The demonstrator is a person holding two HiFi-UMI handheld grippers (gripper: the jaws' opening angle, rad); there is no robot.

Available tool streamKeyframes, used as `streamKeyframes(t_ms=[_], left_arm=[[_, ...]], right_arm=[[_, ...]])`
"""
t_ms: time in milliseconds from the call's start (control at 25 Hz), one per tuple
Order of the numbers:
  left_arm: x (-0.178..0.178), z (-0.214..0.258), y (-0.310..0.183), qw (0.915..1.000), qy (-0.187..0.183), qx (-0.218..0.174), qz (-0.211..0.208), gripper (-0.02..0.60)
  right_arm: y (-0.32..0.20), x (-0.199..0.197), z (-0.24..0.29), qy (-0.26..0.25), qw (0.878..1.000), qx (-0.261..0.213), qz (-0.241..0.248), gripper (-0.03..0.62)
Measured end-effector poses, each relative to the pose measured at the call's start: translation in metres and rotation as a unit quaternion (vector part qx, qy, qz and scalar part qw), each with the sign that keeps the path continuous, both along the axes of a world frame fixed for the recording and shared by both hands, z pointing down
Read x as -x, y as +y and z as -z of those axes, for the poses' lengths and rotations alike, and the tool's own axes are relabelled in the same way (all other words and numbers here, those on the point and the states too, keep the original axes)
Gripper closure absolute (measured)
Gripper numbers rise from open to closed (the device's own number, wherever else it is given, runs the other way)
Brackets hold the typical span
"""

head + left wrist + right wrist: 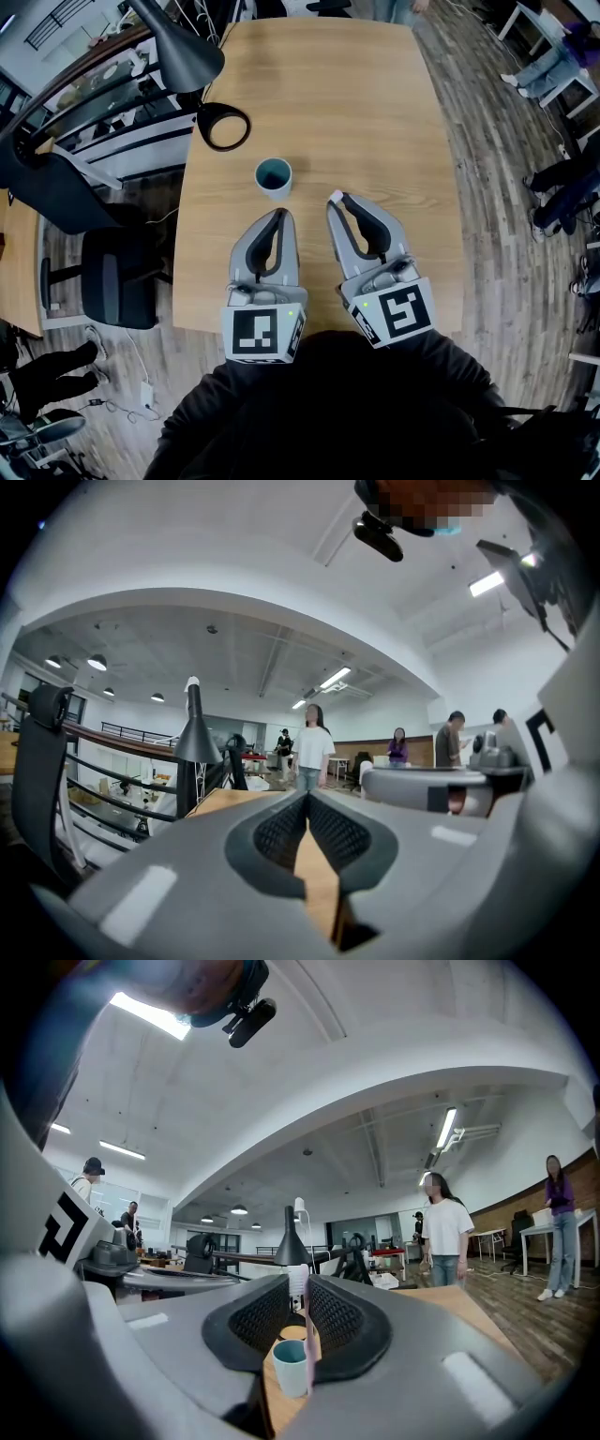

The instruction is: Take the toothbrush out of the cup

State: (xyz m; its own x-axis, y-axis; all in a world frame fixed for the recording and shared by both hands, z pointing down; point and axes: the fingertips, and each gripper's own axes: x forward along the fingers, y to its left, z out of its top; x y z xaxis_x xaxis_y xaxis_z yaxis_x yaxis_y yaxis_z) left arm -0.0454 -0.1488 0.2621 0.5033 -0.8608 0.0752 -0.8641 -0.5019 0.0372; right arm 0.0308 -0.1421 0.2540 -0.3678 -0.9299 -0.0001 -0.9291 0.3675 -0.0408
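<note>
A teal cup (273, 176) stands upright on the wooden table (375, 112), and nothing shows inside it. My right gripper (336, 202) hovers just right of the cup, shut on the toothbrush (336, 196), whose white head pokes out past the tips. In the right gripper view the pink handle of the toothbrush (307, 1354) runs between the pads of that gripper (300, 1286), with the cup (291, 1365) beyond and below. My left gripper (281, 217) sits in front of the cup, shut with nothing in it; the tips of this gripper (307, 799) meet.
A black desk lamp stands at the table's far left, its round base (225, 127) behind the cup and its shade (183, 47) overhanging the edge. A black office chair (112, 277) is on the floor to the left. Several people stand far off in the room.
</note>
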Motion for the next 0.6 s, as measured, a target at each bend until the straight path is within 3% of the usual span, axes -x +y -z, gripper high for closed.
streamKeyframes(t_ms=[320,600], left_arm=[[0.004,0.014,-0.006,0.9996,-0.003,-0.018,0.020,0.574],[0.002,0.010,-0.004,0.9998,-0.003,-0.011,0.018,0.574]], right_arm=[[-0.003,-0.007,0.005,-0.011,1.000,-0.003,-0.003,0.530],[-0.004,-0.005,0.002,-0.017,1.000,0.005,0.007,0.531]])
